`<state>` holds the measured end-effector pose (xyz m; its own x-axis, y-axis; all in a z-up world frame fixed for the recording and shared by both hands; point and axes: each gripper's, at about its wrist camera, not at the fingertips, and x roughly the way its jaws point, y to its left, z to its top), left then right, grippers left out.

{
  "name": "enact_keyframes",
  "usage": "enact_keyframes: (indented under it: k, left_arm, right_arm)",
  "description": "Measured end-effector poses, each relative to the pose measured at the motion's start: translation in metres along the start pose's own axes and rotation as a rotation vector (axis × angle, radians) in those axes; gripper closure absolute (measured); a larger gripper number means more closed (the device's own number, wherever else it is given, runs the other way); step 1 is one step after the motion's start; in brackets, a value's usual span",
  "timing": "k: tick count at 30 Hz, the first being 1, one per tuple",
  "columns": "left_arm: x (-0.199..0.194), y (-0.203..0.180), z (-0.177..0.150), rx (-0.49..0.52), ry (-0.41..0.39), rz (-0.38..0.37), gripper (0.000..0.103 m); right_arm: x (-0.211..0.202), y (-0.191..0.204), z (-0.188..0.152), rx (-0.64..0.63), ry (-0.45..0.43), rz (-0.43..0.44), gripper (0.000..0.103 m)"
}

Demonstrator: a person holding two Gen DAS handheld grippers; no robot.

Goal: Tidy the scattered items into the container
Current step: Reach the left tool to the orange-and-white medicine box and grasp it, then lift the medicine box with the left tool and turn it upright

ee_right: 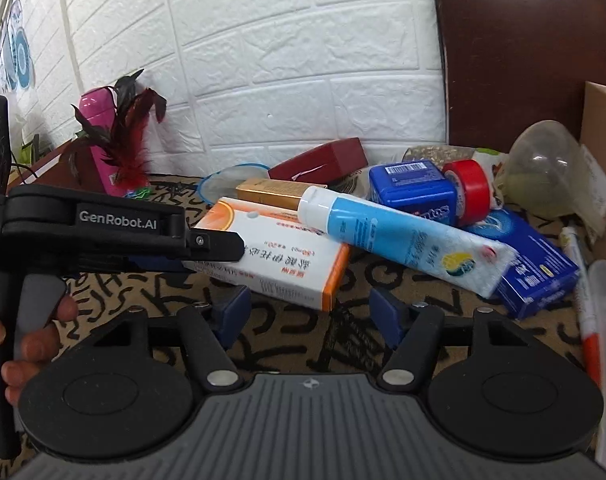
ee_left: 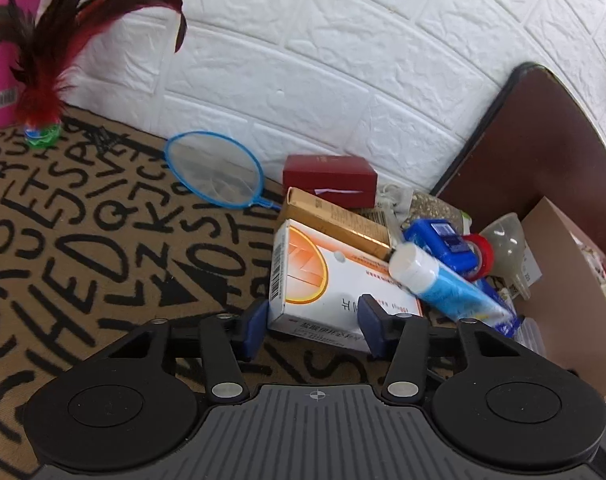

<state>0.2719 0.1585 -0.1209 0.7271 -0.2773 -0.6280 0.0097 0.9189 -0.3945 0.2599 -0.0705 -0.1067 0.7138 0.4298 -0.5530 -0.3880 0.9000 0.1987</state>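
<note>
Left hand-held gripper (ee_left: 313, 322) straddles white-and-orange medicine box (ee_left: 327, 280).

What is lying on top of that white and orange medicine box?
The capped end of a blue tube rests across the white and orange box; a gold box sits at its far edge. Whatever is beneath the box is hidden.

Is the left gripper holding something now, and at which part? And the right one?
The left gripper straddles the near end of the white-orange box, but a closed grip cannot be told. The right gripper is open and holds nothing.
</note>
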Motion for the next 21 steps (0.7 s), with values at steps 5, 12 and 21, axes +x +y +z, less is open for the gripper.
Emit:
enact_keyframes:
  k: [5,12,21]
  left_arm:
    - [0.002,-0.006,-0.001,0.037,0.005,-0.004,0.058]
    - [-0.025,-0.023,-0.022,0.069,0.016,0.003,0.061]
    - [-0.09,-0.056,-0.102,0.108,0.096,-0.081,0.066]
  right_arm:
    - [0.012,-0.001,0.004,-0.012,0.014,0.014,0.046]
    - [-0.01,-0.008,-0.005,0.054,0.04,0.036,0.051]
    - [-0.11,-0.008,-0.061,0.11,0.041,0.108,0.06]
